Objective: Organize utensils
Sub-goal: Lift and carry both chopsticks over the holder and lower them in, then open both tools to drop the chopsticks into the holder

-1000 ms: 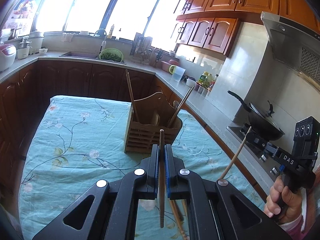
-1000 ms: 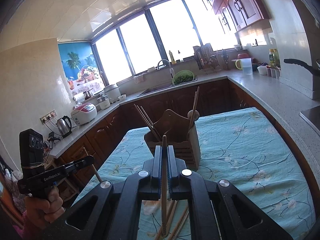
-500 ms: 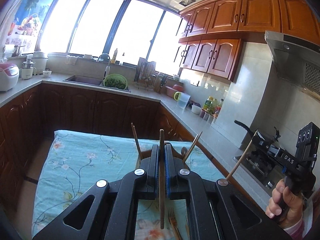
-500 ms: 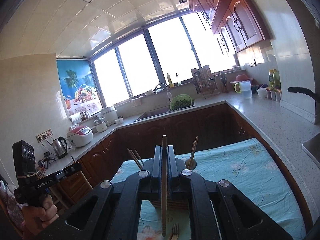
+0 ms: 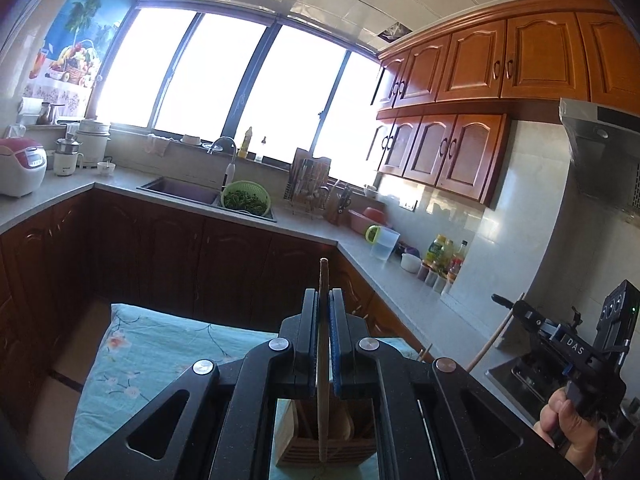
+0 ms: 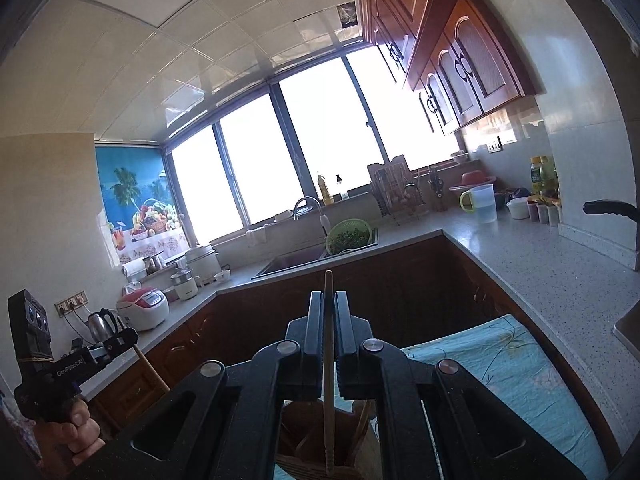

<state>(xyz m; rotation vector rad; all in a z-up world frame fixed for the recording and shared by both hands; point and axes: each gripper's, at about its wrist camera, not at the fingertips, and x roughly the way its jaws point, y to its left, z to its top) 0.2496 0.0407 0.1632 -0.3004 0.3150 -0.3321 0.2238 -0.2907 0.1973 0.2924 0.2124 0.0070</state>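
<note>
Each clamped on an upright chopstick, the left gripper (image 5: 323,344) and right gripper (image 6: 329,344) hang above the wooden utensil holder (image 5: 328,436), which sits at bottom centre of both views, directly beneath the chopstick tips.

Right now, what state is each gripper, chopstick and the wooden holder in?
Left gripper: shut on a wooden chopstick, held upright.
Right gripper: shut on a pale wooden chopstick, upright.
Slatted wooden utensil holder: standing on the floral blue tablecloth, below both chopsticks, already holding utensils.
</note>
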